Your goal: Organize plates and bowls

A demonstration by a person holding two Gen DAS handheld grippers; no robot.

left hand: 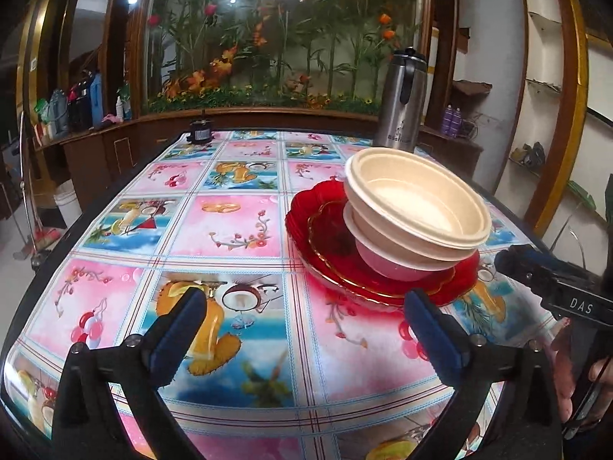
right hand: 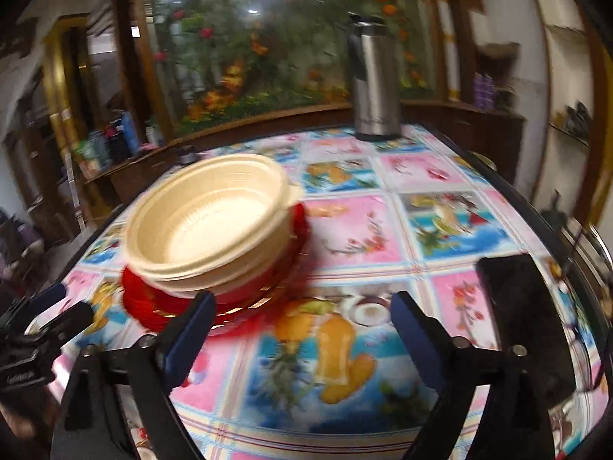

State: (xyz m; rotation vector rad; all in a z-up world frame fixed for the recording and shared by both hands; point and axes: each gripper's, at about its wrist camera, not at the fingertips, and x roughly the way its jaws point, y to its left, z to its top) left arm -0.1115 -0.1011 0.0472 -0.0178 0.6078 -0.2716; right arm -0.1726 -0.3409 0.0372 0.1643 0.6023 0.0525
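One stack stands on the patterned tablecloth: a red plate [left hand: 306,226], a smaller gold-rimmed red plate [left hand: 329,237] on it, then a pink bowl [left hand: 387,264], with nested cream bowls [left hand: 413,199] on top, sitting a little tilted. My left gripper [left hand: 306,299] is open and holds nothing; the stack lies just beyond its right fingertip. In the blurred right wrist view the cream bowls [right hand: 207,222] and red plates [right hand: 145,299] sit ahead of the left fingertip of my right gripper [right hand: 302,301], which is open with only tablecloth between its fingers.
A steel flask [left hand: 402,103] [right hand: 375,88] stands at the table's far edge, and a small dark jar [left hand: 201,130] at the far left. A flat black object [right hand: 525,306] lies near the table's right edge. A hand [left hand: 574,383] grips the right tool.
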